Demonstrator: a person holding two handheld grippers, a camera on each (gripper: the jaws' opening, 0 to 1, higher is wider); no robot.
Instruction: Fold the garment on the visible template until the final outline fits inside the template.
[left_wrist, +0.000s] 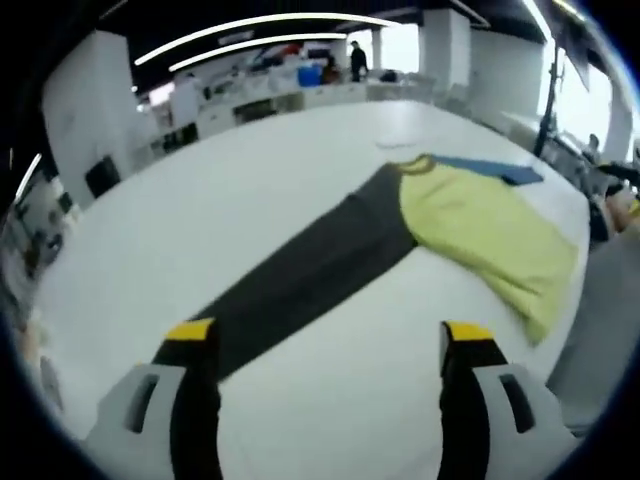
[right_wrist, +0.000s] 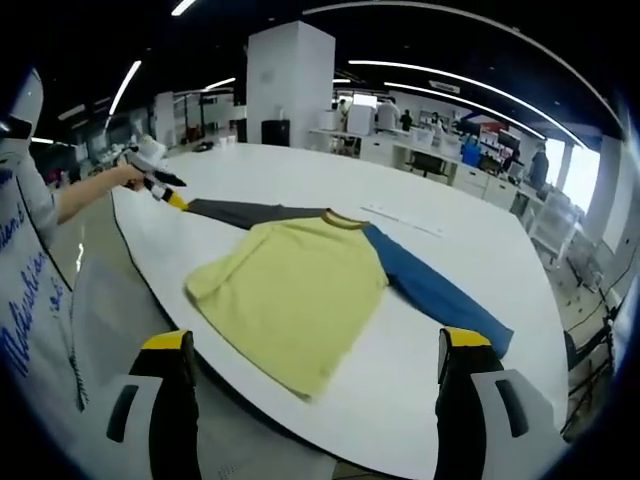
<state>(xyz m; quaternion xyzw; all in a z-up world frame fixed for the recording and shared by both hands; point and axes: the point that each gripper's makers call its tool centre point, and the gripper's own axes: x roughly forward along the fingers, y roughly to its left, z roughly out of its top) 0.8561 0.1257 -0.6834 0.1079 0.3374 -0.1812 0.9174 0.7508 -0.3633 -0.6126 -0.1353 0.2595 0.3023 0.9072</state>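
Note:
A long-sleeved shirt lies flat on the white table (right_wrist: 470, 250). Its body is yellow (right_wrist: 290, 285) (left_wrist: 485, 225), one sleeve dark grey (left_wrist: 300, 270) (right_wrist: 235, 211), the other blue (right_wrist: 435, 295) (left_wrist: 495, 168). My left gripper (left_wrist: 330, 335) is open just above the end of the grey sleeve, whose cuff lies by the left yellow fingertip (left_wrist: 190, 330). In the right gripper view that left gripper (right_wrist: 160, 185) shows at the far end of the grey sleeve, held by a hand. My right gripper (right_wrist: 315, 345) hangs open above the table's near edge, in front of the yellow hem, holding nothing.
The person's sleeve and body (right_wrist: 30, 260) stand at the left of the table. Desks, shelves and people (right_wrist: 440, 150) fill the room behind. A thin strip (right_wrist: 400, 220) lies on the table beyond the shirt. The table edge (right_wrist: 150, 290) runs close under the yellow hem.

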